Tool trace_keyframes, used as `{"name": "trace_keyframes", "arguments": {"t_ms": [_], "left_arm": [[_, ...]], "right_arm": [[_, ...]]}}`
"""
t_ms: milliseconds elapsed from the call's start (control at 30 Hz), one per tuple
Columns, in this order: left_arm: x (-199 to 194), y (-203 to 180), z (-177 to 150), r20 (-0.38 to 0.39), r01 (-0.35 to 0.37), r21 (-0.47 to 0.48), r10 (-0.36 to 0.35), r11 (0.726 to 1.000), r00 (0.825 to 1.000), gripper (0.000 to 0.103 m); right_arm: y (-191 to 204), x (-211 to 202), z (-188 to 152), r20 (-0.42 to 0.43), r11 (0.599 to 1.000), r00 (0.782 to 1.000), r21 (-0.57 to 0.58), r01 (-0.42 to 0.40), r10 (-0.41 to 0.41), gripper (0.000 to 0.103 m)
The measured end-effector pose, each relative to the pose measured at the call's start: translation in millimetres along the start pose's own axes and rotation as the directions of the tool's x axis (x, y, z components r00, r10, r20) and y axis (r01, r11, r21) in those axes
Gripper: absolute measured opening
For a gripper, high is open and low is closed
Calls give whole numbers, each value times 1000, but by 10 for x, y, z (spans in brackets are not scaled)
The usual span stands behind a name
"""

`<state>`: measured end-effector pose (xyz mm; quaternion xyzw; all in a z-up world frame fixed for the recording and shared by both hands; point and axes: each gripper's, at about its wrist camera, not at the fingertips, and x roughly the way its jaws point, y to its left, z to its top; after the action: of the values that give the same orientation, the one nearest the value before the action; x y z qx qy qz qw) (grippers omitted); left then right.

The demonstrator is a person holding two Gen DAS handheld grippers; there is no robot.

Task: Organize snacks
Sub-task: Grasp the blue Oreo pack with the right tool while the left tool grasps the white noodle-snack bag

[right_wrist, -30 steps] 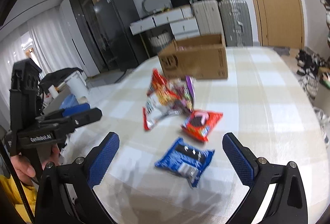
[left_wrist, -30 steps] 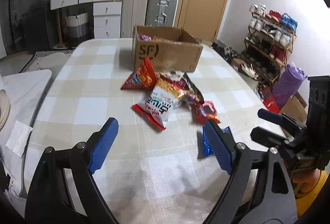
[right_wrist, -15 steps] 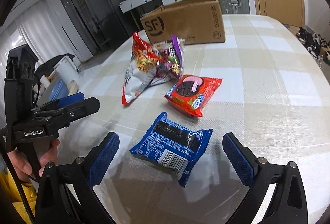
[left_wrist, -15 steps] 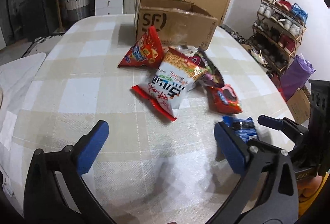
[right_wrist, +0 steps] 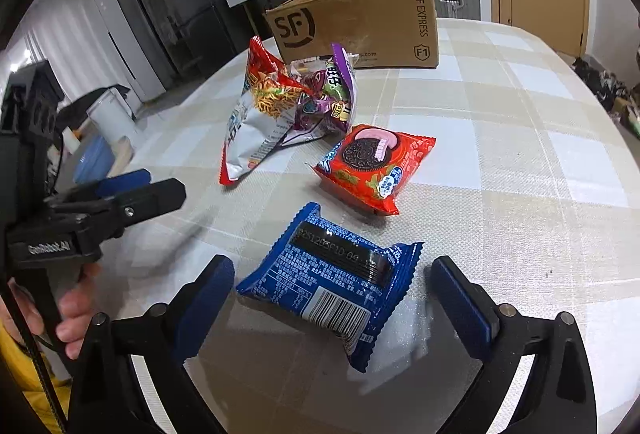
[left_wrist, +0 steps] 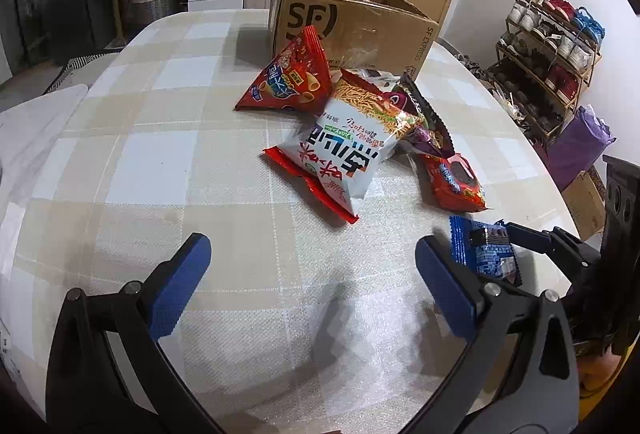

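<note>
Both grippers stand wide and hold nothing. The right gripper straddles the blue cookie packet, which lies flat on the checked table, pads clear of it. The left gripper hovers over bare cloth just left. Red cookie packet, chip bags and cardboard box lie farther off.

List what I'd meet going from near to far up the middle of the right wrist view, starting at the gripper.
right gripper → blue cookie pack → red cookie pack → purple snack bag → cardboard box
</note>
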<state>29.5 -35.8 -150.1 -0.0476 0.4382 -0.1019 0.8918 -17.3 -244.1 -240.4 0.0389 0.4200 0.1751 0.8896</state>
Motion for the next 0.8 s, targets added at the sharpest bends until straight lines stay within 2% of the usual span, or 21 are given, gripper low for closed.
{"name": "trace_keyframes", "arguments": {"t_ms": [67, 133, 167, 200, 267, 300, 367, 800], "left_arm": [[5, 4, 9, 3, -1, 0, 1, 1000, 1000, 102], [2, 20, 12, 8, -2, -6, 2, 1000, 1000, 102], [-4, 34, 16, 9, -3, -11, 3, 1000, 1000, 102], [-31, 54, 4, 10, -3, -17, 3, 1000, 1000, 102], [-37, 80, 14, 12, -2, -28, 2, 1000, 1000, 102], [-73, 91, -12, 15, -4, -29, 4, 1000, 1000, 102], [-95, 112, -21, 19, -2, -35, 3, 999, 1000, 102], [-109, 160, -3, 19, -12, -37, 13, 999, 1000, 102]], "right_arm": [[24, 8, -2, 0, 1000, 1000, -14, 21, -21, 89], [57, 26, 6, 0, 999, 999, -23, 47, -47, 86], [73, 32, -1, -1, 998, 999, -29, 52, -52, 79], [96, 32, -7, 0, 998, 999, -37, 54, -54, 72], [149, 42, -7, 3, 996, 998, -62, 61, -61, 66], [160, 41, -14, 4, 996, 998, -69, 63, -63, 57], [151, 25, -17, 5, 997, 999, -63, 43, -43, 52], [-76, -126, -22, 51, 994, 995, 56, -92, 89, 49]]}}
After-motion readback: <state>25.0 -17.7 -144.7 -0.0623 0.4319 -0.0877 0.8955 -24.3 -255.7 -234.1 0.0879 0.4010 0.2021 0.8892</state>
